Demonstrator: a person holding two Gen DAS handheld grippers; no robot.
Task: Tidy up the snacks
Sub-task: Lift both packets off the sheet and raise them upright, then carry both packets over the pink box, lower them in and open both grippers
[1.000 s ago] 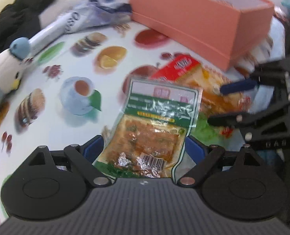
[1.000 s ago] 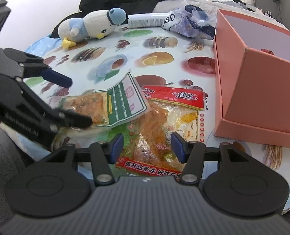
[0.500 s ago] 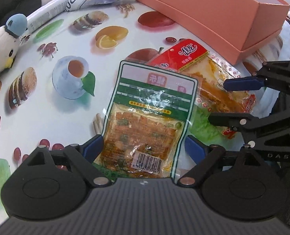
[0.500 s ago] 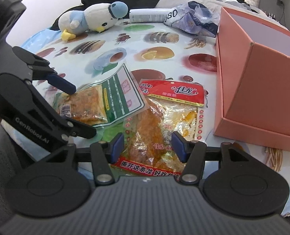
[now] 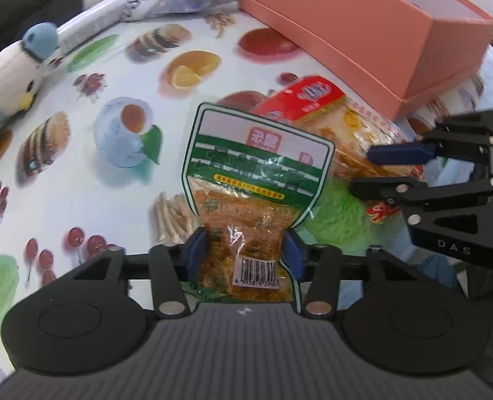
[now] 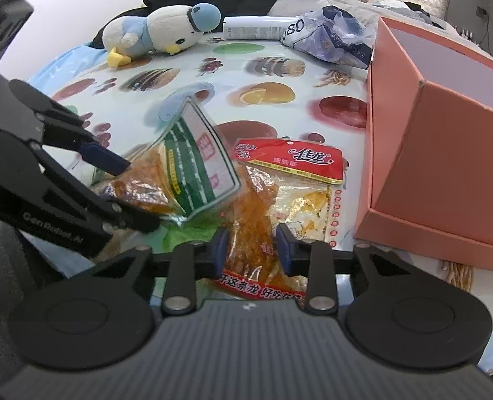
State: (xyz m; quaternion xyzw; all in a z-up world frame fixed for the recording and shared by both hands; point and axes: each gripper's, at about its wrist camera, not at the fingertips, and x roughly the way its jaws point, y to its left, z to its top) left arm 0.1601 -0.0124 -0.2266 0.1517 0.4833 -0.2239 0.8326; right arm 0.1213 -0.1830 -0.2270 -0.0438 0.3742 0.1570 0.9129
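The left gripper (image 5: pixel 245 250) has just been closing, and its blue fingers (image 5: pixel 196 250) now pinch the lower end of the green snack packet (image 5: pixel 256 173), which buckles between them; seen from the right wrist, the packet's top end tilts up off the worktop (image 5: pixel 80 173). The right gripper (image 6: pixel 251 246) has also just been closing, and its fingers (image 6: pixel 218 246) squeeze the bottom part of the red snack packet (image 6: pixel 289 180), creasing the clear film. Both packets sit at the near edge of the worktop, side by side, the green one overlapping the red one's edge. The open pink box (image 6: pixel 446 166) stands toward the worktop's right edge, just beside the red packet. At the far edge lie a plush bird (image 6: pixel 160 33), a white tube (image 6: pixel 259 27) and a crumpled plastic bag (image 6: pixel 333 40).
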